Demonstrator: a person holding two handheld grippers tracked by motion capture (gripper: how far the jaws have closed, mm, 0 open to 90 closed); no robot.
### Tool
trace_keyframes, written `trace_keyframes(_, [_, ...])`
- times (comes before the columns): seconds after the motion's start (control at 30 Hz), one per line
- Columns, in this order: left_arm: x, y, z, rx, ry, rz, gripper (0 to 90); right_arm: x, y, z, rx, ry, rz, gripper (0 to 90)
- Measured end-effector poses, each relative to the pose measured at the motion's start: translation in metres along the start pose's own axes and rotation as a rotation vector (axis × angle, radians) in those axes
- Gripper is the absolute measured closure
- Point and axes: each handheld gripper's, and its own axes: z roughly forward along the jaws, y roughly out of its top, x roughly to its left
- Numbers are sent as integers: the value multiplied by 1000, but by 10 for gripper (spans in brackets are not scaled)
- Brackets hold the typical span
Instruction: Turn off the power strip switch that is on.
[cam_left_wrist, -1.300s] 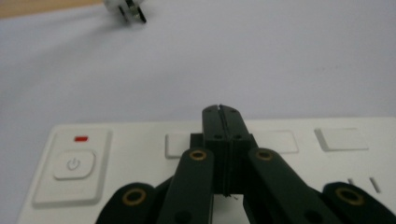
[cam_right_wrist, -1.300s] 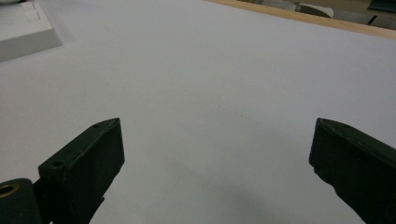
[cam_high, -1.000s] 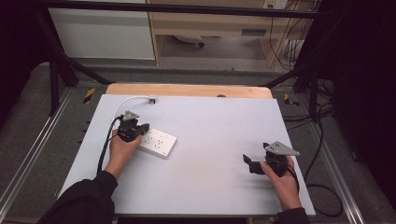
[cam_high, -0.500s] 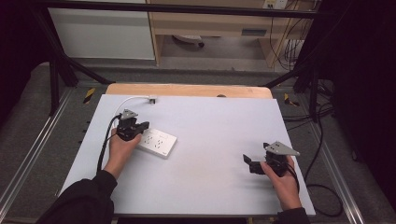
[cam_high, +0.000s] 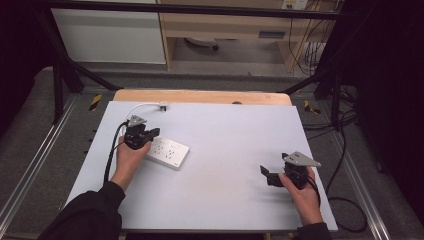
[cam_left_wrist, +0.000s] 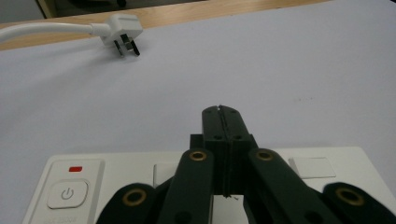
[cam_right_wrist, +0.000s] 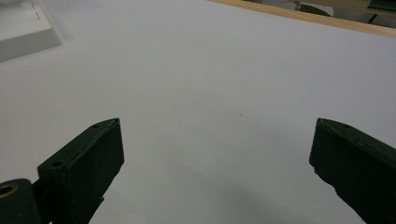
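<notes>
Black grippers (cam_high: 150, 133), brass-ringed pivots, grey triangular top plates, black cable; black sleeves (cam_high: 90, 212); bare hands (cam_high: 129, 159).

A white power strip (cam_high: 167, 152) lies left of centre on the pale table (cam_high: 230, 165); its power button (cam_left_wrist: 68, 193) sits under a small red mark. At the far left, a white plug (cam_high: 162, 105) on its cord (cam_high: 136, 108) rests apart from the strip. Cables (cam_high: 312, 47) hang beyond the table's far right, over grey floor (cam_high: 30, 150).

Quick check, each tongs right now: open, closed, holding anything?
Left tongs: closed, empty, over the power strip.
Right tongs: open, empty.
</notes>
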Motion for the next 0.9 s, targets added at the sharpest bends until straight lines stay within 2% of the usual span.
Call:
trace_keyframes(0.17, [0,2,-2,-25,-6,-8,891,0,0,0,0,1,-1,34])
trace_keyframes(0.27, [-2,3,-2,-32,-3,0,798,0,0,0,0,1,1,33])
trace_keyframes(0.4, [-3,5,-5,-51,19,-6,657,0,0,0,1,0,4,31])
trace_keyframes(0.6, [-2,8,-11,-86,22,-19,478,0,0,0,2,3,3,28])
trace_keyframes(0.9, [-5,10,-17,-91,34,-26,223,0,0,1,2,6,-1,26])
